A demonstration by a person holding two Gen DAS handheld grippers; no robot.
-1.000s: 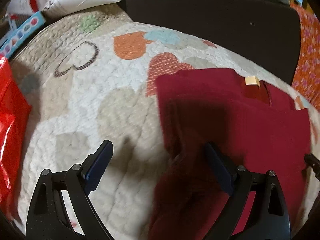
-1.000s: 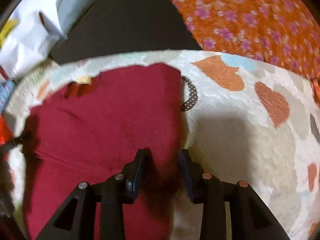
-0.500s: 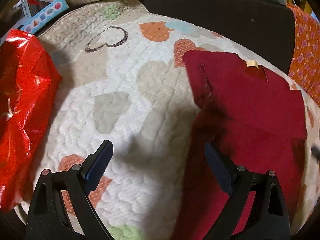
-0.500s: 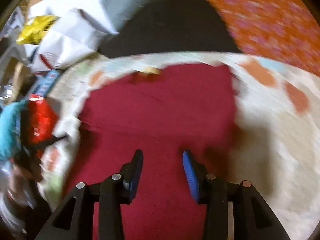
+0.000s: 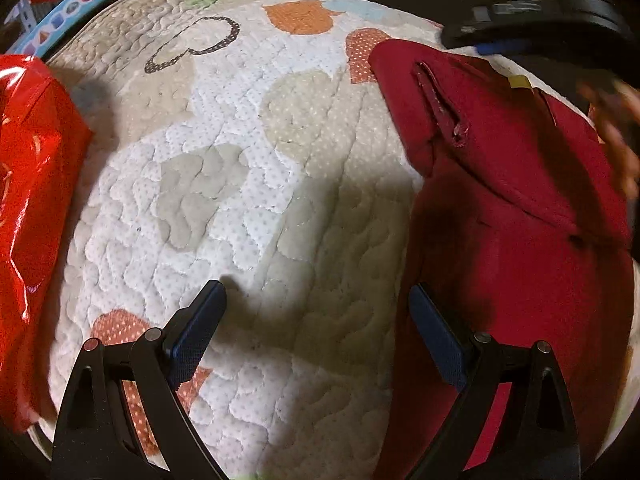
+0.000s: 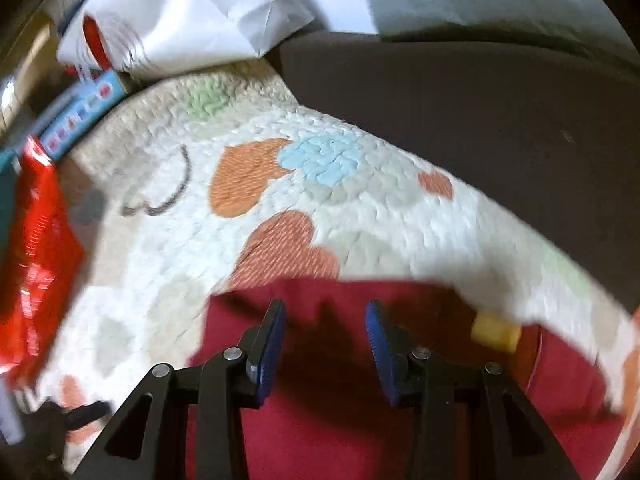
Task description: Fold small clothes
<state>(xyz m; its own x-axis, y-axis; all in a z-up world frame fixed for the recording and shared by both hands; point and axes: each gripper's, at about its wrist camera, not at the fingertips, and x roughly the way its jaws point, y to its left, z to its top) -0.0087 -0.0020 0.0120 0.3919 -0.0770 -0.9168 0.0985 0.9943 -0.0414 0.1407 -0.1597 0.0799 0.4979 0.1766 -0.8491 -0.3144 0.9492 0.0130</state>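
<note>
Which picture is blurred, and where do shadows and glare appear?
Right wrist: motion blur smears the quilt and white bags; the gripper's shadow falls on the red garment. Left wrist: mostly sharp, only the right gripper blurred; glare on the red bag; shadows darken quilt and garment.

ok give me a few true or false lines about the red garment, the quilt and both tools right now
1. The dark red garment lies on a heart-patterned quilt. True.
2. The left tool is clamped on the garment. False: its jaws stand wide apart, one over the quilt, one over the garment's edge.
3. The right tool holds a fold of cloth. False: its jaws are apart with nothing between them.
4. A shiny red bag sits at the quilt's left edge. True.
5. A small yellow tag shows at the garment's neckline. True.
</note>
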